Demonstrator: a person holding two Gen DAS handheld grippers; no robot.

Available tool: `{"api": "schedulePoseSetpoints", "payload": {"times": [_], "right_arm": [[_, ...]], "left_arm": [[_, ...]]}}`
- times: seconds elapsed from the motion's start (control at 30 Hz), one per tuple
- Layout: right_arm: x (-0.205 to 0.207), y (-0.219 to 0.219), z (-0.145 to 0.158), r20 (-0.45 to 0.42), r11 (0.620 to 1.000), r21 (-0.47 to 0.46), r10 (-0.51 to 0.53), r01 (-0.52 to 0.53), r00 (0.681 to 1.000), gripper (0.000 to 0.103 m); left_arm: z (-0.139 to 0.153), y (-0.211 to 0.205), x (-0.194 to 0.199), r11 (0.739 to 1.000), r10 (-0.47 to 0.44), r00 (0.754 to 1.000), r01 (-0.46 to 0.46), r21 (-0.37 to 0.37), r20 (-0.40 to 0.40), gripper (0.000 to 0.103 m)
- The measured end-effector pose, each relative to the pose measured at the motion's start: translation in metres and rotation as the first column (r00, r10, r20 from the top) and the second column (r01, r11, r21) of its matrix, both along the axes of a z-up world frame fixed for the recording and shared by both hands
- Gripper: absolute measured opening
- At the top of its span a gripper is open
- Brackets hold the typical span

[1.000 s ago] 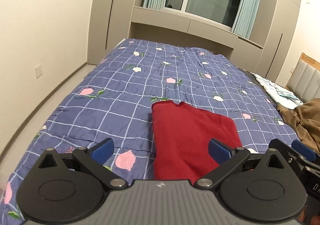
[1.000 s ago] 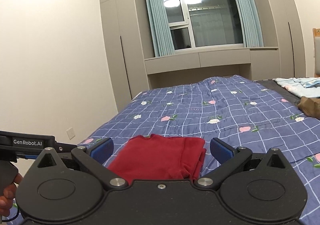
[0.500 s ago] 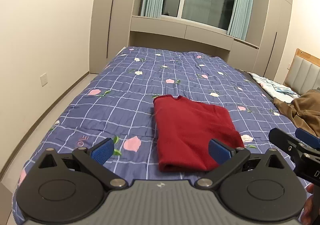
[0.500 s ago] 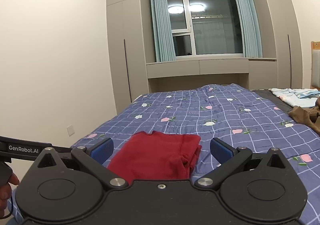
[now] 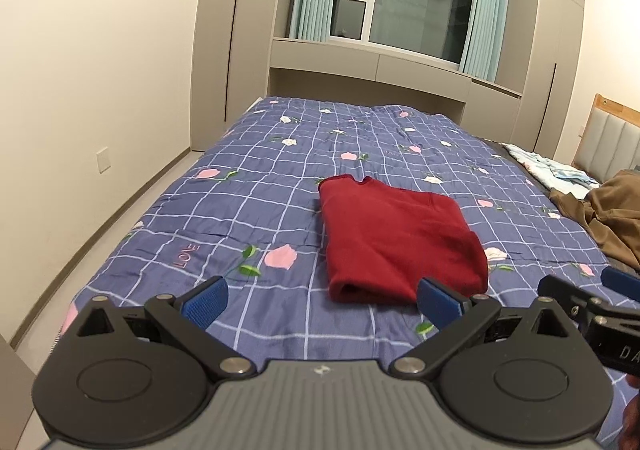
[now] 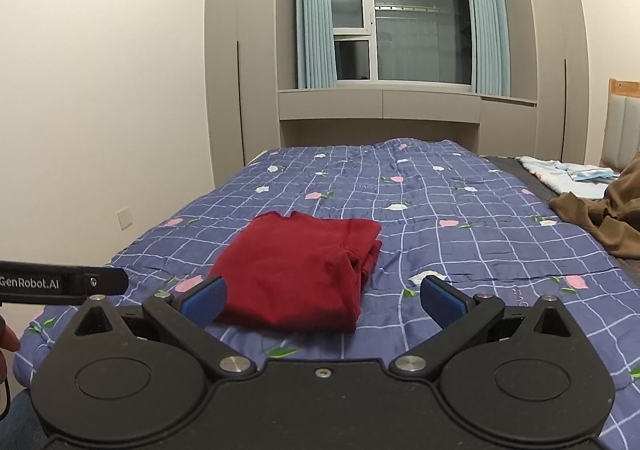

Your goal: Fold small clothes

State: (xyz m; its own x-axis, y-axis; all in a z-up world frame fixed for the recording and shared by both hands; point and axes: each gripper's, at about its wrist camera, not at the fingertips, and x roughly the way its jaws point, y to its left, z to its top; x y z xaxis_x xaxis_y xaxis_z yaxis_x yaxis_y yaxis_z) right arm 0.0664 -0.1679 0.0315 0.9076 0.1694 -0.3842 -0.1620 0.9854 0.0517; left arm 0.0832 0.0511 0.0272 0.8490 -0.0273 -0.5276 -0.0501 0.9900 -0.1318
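A red garment [image 5: 394,238] lies folded into a rectangle on the blue checked quilt [image 5: 260,210], its neckline at the far end. The right wrist view shows the same red garment [image 6: 300,270] with layered edges along its right side. My left gripper [image 5: 322,300] hangs open above the near part of the bed, short of the garment, with nothing between its blue pads. My right gripper [image 6: 322,298] is open too and holds nothing, pulled back from the garment's near edge. The right gripper's tip [image 5: 592,302] shows at the right edge of the left wrist view.
A brown garment [image 6: 600,218] and a light blue cloth [image 6: 568,174] lie at the right side of the bed. A padded headboard [image 5: 612,138] stands beyond them. The wall and floor strip [image 5: 100,218] run along the left. Wardrobes and a window bench [image 6: 380,106] close the far end.
Both grippers have drawn back and risen away from the red garment, which now appears smaller and farther. The garment itself has stayed in place, folded.
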Motion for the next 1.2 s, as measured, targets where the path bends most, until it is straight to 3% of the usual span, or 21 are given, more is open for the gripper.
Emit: {"api": "schedulePoseSetpoints", "payload": {"times": [0.57, 1.0, 1.2], "right_arm": [[-0.040, 0.002, -0.004, 0.029, 0.999, -0.047, 0.020, -0.019, 0.999, 0.103], [-0.056, -0.009, -0.031, 0.037, 0.996, -0.081, -0.035, 0.038, 0.999, 0.103], [-0.058, -0.016, -0.037, 0.064, 0.996, -0.055, -0.067, 0.071, 0.996, 0.103]], "left_arm": [[-0.005, 0.000, -0.047, 0.999, 0.005, 1.000, -0.006, 0.041, 0.030, 0.102], [-0.029, -0.007, -0.054, 0.999, -0.007, 1.000, 0.007, 0.033, 0.003, 0.102], [-0.037, -0.012, -0.053, 0.999, -0.018, 1.000, 0.018, 0.047, 0.002, 0.102]]}}
